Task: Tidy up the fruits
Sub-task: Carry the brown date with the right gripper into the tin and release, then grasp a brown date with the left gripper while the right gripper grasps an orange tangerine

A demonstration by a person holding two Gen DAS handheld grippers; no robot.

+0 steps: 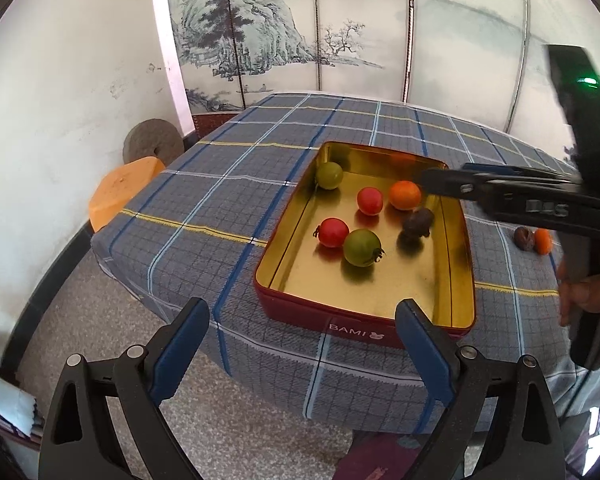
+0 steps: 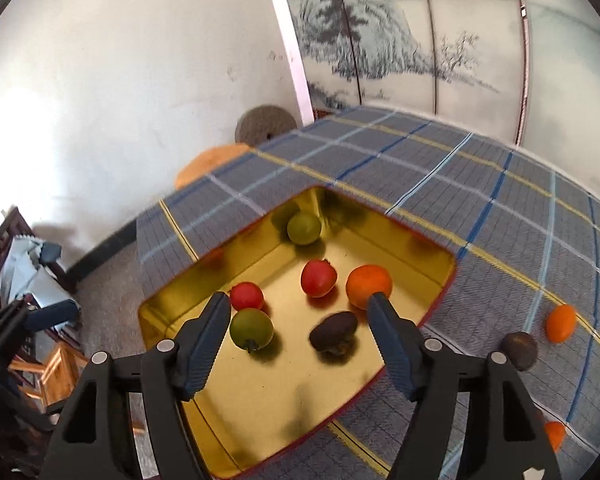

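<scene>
I count six fruits already in the gold tin (image 2: 172, 300): two green, two red, one orange and a dark fruit (image 2: 334, 334). My right hand-held gripper (image 2: 300, 312) hangs spread and empty above them, and my left hand-held gripper (image 1: 302, 318) is likewise released. A dark fruit (image 2: 519, 350) and two orange ones (image 2: 561, 322) wait on the surface (image 2: 440, 168), so I judge about two thirds done.

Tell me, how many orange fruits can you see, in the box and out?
3. One lies in the gold box near its far right corner. One rests on the checked cloth beside a dark fruit. One is at the lower right edge, partly hidden. More may be hidden.
</scene>
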